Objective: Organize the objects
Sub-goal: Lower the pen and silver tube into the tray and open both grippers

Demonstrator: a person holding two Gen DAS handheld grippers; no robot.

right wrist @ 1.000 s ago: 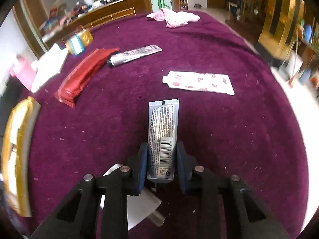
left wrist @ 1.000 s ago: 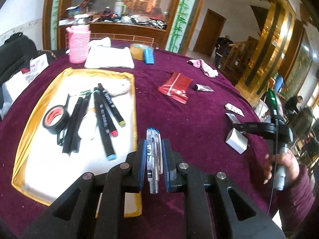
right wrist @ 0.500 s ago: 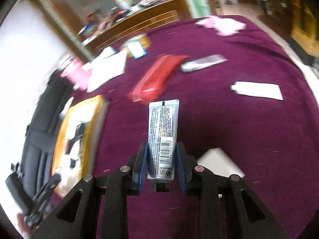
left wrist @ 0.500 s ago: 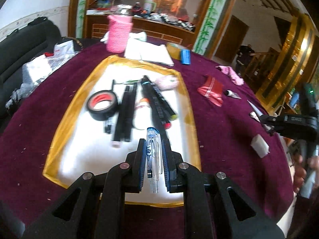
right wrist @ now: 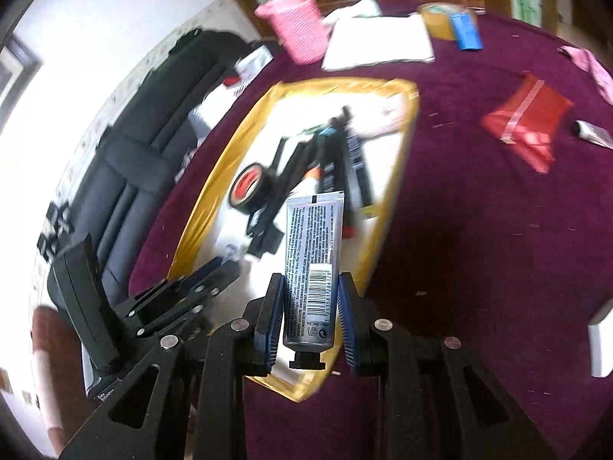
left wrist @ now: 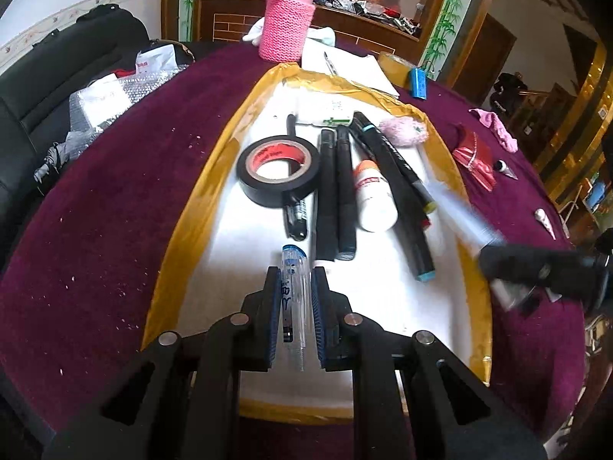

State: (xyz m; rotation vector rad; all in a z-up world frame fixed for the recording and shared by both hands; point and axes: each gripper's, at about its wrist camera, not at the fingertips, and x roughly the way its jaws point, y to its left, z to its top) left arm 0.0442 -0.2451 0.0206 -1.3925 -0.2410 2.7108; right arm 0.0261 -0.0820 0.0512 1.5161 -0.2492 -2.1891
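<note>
Left wrist view: left gripper [left wrist: 294, 308] clamped on a clear pen with blue cap [left wrist: 293, 291], held over the near end of the gold-edged white tray [left wrist: 184, 226]. On the tray: black tape roll [left wrist: 279, 170], partly covering a black marker [left wrist: 295, 214] beneath it; two black pens [left wrist: 336, 195]; white bottle [left wrist: 372, 195]; long markers [left wrist: 398, 191], colours at the tips only partly legible; pink fuzzy item [left wrist: 402, 132], identity unclear. Right edge: right gripper [left wrist: 536, 268], motion-blurred, its held thing reduced to a pale streak. Far: pink knitted cup cover [left wrist: 285, 23]; red pouch [left wrist: 473, 155] on the purple tablecloth [left wrist: 95, 207]. Right wrist view: right gripper [right wrist: 311, 314] closed on a silver tube with barcode [right wrist: 312, 268], cap end toward the camera, above the tray's [right wrist: 398, 161] near-right corner; background smeared. The left gripper [right wrist: 184, 299] enters at left, its pen hidden here. White box [right wrist: 601, 337] cut off at right.
</note>
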